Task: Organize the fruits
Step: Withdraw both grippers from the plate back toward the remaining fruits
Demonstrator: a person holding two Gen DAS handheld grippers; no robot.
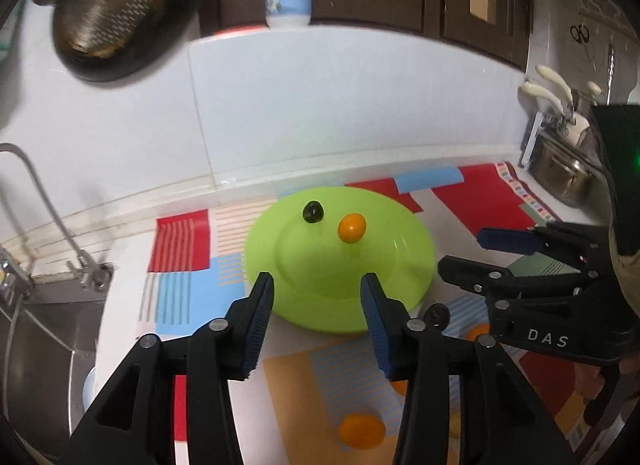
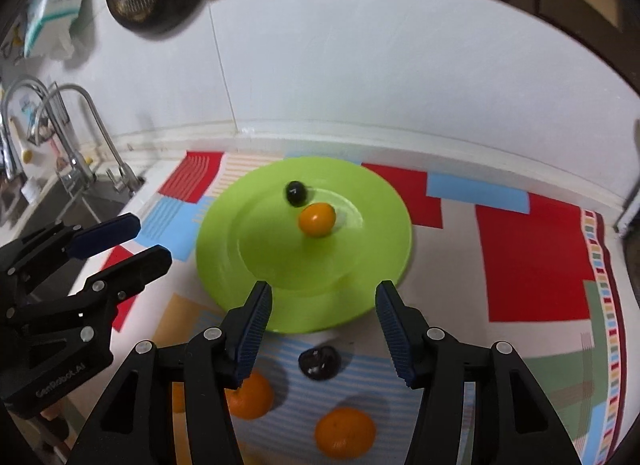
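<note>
From the left wrist view, the left tool [image 1: 318, 293] hangs over the near rim of the green plate [image 1: 412, 261], its blue-padded fingers apart with nothing between them. On the plate lie a small dark fruit [image 1: 313, 212] and, just beside it to the right, a small orange fruit [image 1: 352, 228]; the two look apart, though only narrowly. Below and nearer the camera, an orange [image 1: 361, 431] sits on the patterned mat [image 1: 180, 241] between the tool's arms, off the plate. Another dark fruit [image 1: 438, 315] is partly hidden behind the tool's right finger. The right tool [image 1: 460, 253] enters from the right, pointing leftward across the mat, its jaws also apart and empty.

From the right wrist view, the right tool [image 2: 324, 297] is poised over the plate's near edge [image 2: 224, 265], fingers spread and holding nothing. The dark fruit [image 2: 296, 193] and the small orange fruit [image 2: 317, 219] on the plate lie ahead of it, nearly touching. Closer in, on the mat [image 2: 532, 257] covering the worktop, a dark fruit [image 2: 319, 362] lies almost centred between the fingers, with one orange [image 2: 250, 397] behind the left finger and another [image 2: 345, 433] at bottom centre. The left tool [image 2: 122, 243] shows at the left, open.

Three fruits are still off the plate, I judge. The dark one sits directly below and behind the right tool's fingertips, so that hand looks nearer to it; being roundish, it has no axis to align with.
</note>
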